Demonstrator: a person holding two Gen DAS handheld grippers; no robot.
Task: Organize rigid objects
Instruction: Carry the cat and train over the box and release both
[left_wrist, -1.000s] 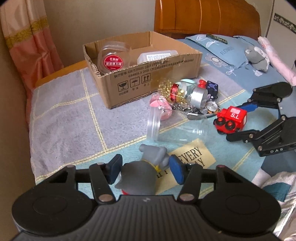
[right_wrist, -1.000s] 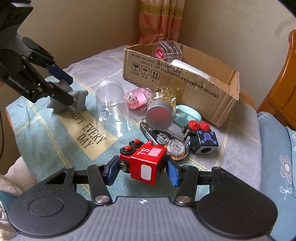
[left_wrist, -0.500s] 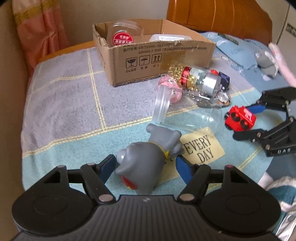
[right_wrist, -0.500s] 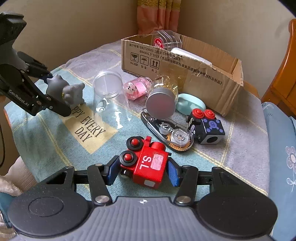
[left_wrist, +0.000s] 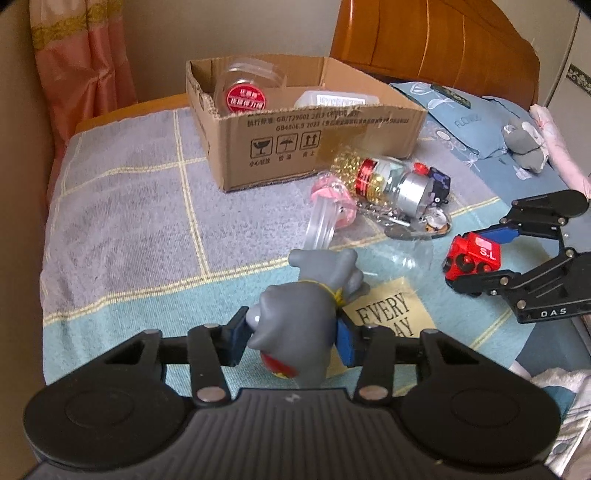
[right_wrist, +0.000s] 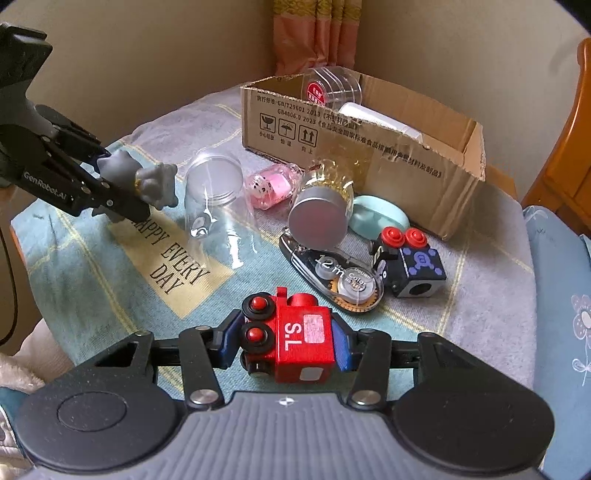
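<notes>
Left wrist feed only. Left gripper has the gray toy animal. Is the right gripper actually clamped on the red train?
Observer: Yes. The right wrist view shows the right gripper with a blue pad pressed on each side of the red train.
Operator: Anything hidden behind the silver-lidded jar?
Observer: A pale green round case, lying between the jar and the cardboard box.
Operator: And the dark thing past the jar?
Observer: A black block toy with two red knobs and a blue-patterned top, beside the correction tape.

Two close, low wrist views, opposite sides, both facing the cardboard box (left_wrist: 317, 147)
</notes>
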